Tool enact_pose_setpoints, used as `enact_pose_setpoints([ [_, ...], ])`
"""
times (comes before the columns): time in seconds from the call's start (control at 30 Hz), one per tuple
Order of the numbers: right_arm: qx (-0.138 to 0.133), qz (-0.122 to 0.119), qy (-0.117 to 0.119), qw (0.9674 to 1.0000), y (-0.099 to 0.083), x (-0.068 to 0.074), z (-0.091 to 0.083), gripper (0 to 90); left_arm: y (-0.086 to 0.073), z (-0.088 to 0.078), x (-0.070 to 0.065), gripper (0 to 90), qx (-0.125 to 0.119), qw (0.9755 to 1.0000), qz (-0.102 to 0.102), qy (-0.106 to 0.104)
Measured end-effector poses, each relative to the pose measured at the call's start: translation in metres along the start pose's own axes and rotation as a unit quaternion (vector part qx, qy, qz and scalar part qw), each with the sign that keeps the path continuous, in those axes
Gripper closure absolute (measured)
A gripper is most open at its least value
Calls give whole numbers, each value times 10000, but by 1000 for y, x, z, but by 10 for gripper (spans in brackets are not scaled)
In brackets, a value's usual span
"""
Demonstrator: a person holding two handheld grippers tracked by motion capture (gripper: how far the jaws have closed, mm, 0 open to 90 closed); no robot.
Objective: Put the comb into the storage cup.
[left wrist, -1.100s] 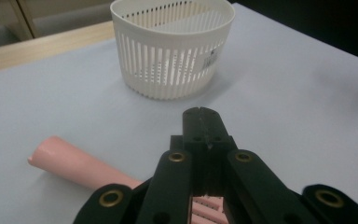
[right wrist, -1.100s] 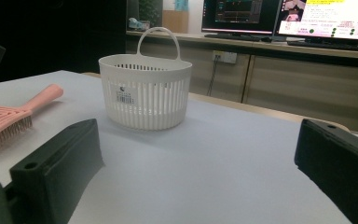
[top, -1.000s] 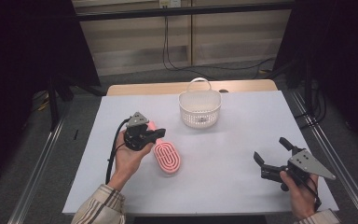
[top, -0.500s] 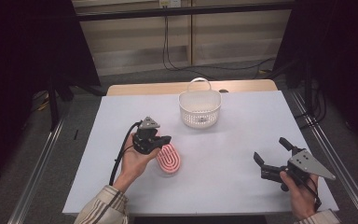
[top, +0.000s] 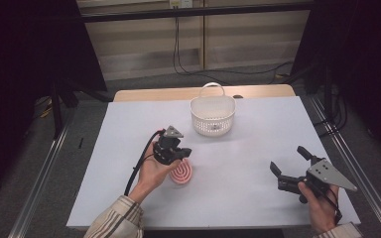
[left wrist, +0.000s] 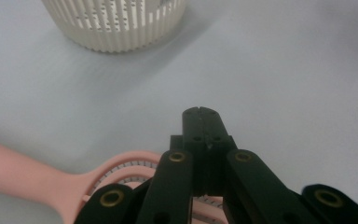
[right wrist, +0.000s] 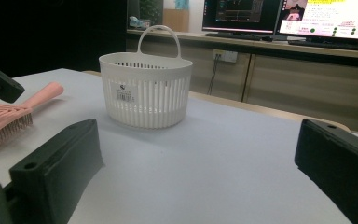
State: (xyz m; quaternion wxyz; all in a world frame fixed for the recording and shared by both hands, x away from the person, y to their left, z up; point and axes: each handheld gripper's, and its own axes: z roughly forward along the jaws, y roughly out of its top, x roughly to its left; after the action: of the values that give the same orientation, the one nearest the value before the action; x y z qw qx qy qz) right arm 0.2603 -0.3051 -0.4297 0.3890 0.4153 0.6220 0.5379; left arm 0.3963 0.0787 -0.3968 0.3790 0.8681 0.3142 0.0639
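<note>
A pink hairbrush (top: 182, 172) lies bristles-up on the white table (top: 248, 148), left of centre. My left gripper (top: 184, 153) hovers just over the brush's far end with its jaws shut and nothing between them. In the left gripper view the shut tips (left wrist: 200, 113) point past the brush (left wrist: 51, 179) toward the white slatted basket (left wrist: 116, 23). The basket (top: 212, 115) stands upright at the table's far middle, handle up. My right gripper (top: 290, 161) rests near the front right, open and empty; in its own view the gripper (right wrist: 198, 158) frames the basket (right wrist: 144, 95), with the brush (right wrist: 9, 116) at the left.
The table's front edge (top: 203, 228) runs just below both hands. A black cable (top: 139, 166) trails from the left gripper along the hand. Monitors (right wrist: 279, 16) and a bench stand beyond the table. Bare white surface lies between the two grippers.
The left gripper has moved right and slightly down, from beside the brush to over its far end. Its jaws stay shut. The right gripper has not moved.
</note>
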Motion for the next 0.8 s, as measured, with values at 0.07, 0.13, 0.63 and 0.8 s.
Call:
enact_pose_setpoints([
  [0.07,-4,2,-1,10000,0,0,0,3,0,4,-1,900,81,10000,27,13],
  [0.13,1,-33,9,10000,0,0,0,3,0,7,-2,900,154,9999,25,14],
  [0.63,1,-41,17,10000,0,0,0,3,3,19,-12,900,423,9990,102,-93],
  [0.8,2,-38,24,10000,0,0,-1,3,1,22,-11,900,469,9988,72,-82],
])
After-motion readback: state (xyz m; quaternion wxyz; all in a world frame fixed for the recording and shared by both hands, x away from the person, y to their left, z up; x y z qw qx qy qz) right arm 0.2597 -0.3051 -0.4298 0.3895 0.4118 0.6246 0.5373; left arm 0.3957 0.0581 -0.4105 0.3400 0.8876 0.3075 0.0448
